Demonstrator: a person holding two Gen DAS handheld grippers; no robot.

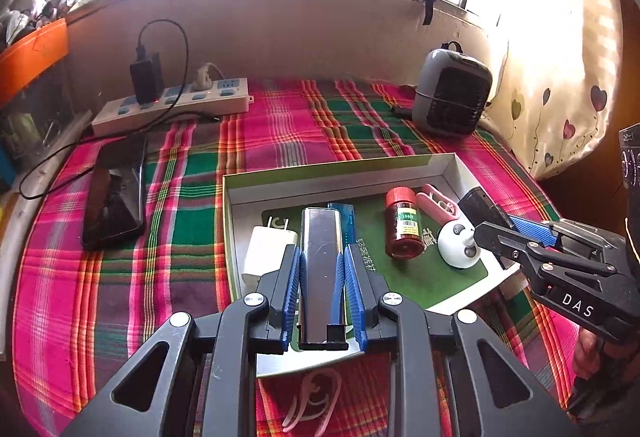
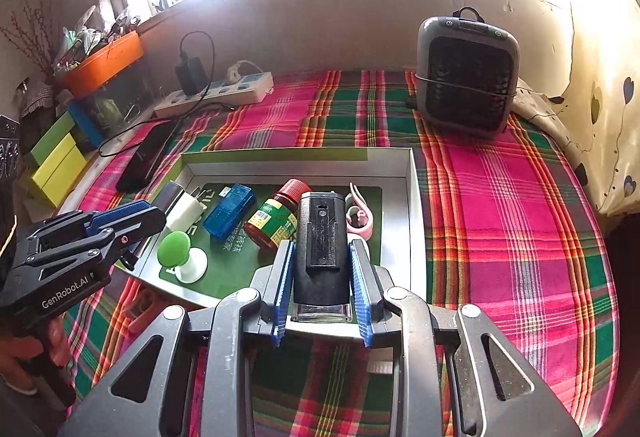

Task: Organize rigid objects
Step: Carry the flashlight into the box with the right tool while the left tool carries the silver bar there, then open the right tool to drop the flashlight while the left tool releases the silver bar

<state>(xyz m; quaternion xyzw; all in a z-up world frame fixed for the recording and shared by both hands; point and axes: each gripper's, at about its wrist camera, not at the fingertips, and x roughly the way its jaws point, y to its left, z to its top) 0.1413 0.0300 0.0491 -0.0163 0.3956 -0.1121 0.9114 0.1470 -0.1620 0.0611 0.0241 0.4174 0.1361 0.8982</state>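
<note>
A shallow white box with a green card floor lies on the plaid cloth. My left gripper is shut on a long silver metal bar over the box's near left. My right gripper is shut on a black light-like device over the box's near right; it also shows in the left wrist view. In the box lie a white charger, a blue translucent case, a red-capped bottle, a pink clip and a green-and-white knob toy.
A black phone lies left of the box. A white power strip with plugs and cables sits at the back left, a grey heater at the back right. A pink cord lies near me. Orange and yellow boxes stand far left.
</note>
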